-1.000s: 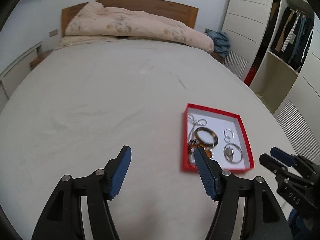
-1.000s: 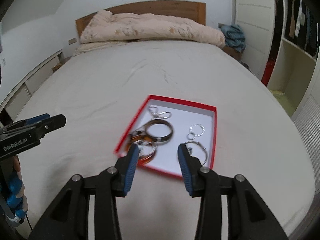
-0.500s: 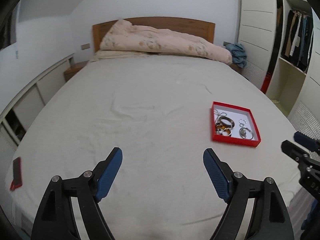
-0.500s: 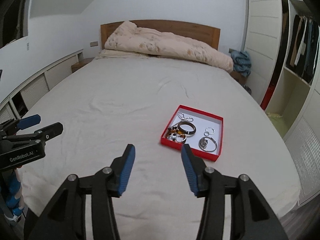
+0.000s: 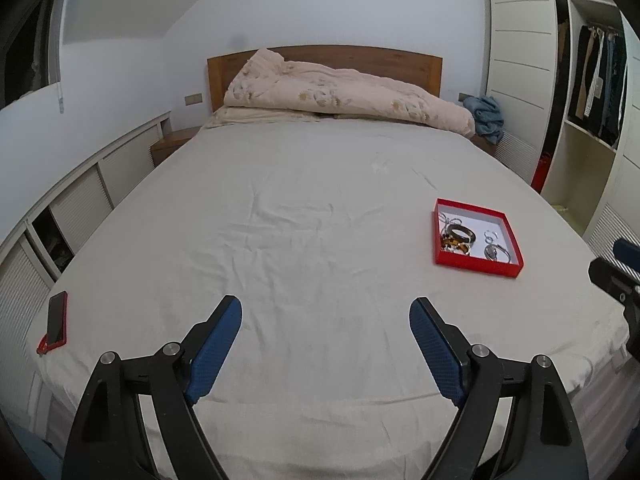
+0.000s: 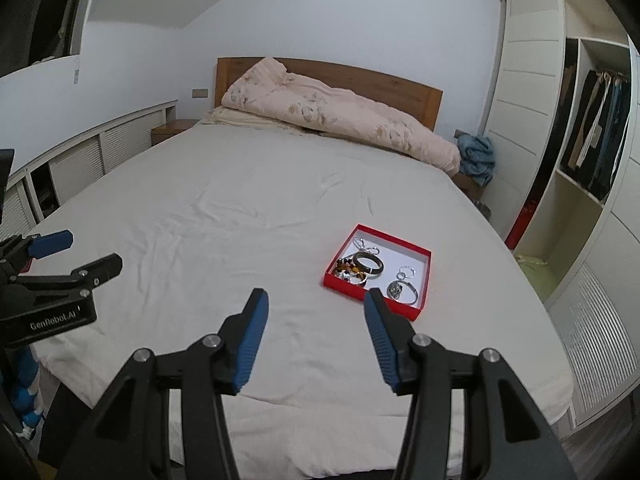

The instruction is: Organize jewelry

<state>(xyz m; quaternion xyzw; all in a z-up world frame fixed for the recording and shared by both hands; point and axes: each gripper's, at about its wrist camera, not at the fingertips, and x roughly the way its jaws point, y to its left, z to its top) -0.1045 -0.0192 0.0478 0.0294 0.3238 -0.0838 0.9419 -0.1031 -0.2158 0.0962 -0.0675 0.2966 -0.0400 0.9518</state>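
Bed (image 6: pixel 248 200) bears one red tray (image 6: pixel 424 280) of perhaps six jewels; both grippers gape empty.

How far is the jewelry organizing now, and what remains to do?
Apparently near its end: the jewelry lies together inside the red tray on the bed. Nothing is in hand: left gripper and right gripper are open and empty. No loose pieces visible.

Wide bed (image 5: pixel 320 208), wooden headboard (image 5: pixel 360 58), rumpled duvet (image 5: pixel 340 96), open wardrobe (image 6: pixel 592 128), white walls

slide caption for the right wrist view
Open right tool hovers over the bed, short of the red jewelry tray.
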